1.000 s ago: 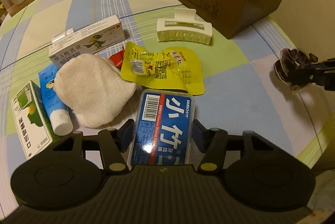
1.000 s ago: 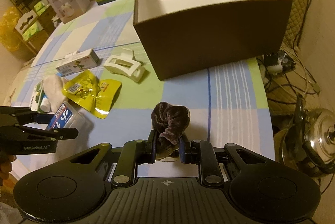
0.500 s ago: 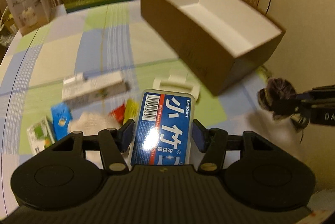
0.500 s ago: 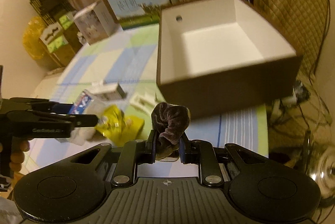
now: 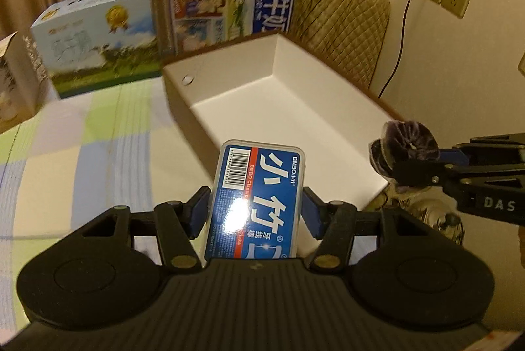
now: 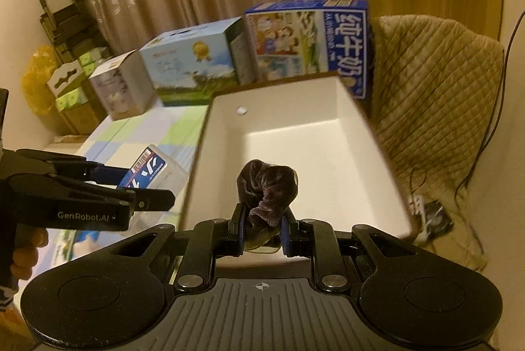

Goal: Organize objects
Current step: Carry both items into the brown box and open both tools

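Both grippers have risen off the cluttered tabletop since a second ago and now hang at the near end of the open brown box [image 5: 272, 108], whose white inside looks bare. Clamped across its width in the left gripper [image 5: 256, 213] is the blue floss-pick case [image 5: 259, 203], its far end poking over the box's near-left wall; the right gripper [image 6: 262, 229] is pinched tight on a dark velvet scrunchie [image 6: 267, 186] above the near edge. To finish well, I would carry each item past the rim, lower it close to the floor, then release, keeping the two tools apart. Beneath lies a checked tablecloth [image 5: 98, 134]; milk cartons [image 6: 311, 39] line the table's far edge, with a quilted chair [image 6: 436, 95] and curtains behind.
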Demonstrator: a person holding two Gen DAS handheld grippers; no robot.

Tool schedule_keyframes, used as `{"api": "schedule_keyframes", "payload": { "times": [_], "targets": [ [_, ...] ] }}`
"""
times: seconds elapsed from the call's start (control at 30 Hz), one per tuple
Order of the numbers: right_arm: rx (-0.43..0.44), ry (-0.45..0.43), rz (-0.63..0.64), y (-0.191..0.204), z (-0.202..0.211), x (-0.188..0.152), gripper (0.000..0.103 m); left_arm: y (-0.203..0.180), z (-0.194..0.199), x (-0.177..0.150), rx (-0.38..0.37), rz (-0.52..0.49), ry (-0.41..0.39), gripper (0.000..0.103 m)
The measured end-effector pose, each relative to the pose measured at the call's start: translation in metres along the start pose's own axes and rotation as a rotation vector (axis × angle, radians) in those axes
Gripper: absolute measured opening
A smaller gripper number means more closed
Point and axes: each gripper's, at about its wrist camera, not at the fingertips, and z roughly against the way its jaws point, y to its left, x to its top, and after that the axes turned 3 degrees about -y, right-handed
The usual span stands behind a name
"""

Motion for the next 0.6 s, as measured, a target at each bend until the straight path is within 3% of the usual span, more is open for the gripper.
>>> {"api": "schedule_keyframes", "payload": {
  "times": [0.13,0.3,0.6],
  "targets": [
    [-0.017,0.026,0.011,-0.017,-0.021,0.016,0.018,-0.012,-0.023,0.020,-0.025,0.017,0.018,0.054],
    [-0.018,0.119,0.025,-0.041,-0.053,0.023,0.018,-0.023,-0.057,0.035,-0.051,0.035,0.074,0.054],
    [-0.025,0.290,0.046,-0.068,-0.112,0.006,0.018,-0.027,-0.125,0.034,-0.054,0.013,0.216,0.054]
  ]
}}
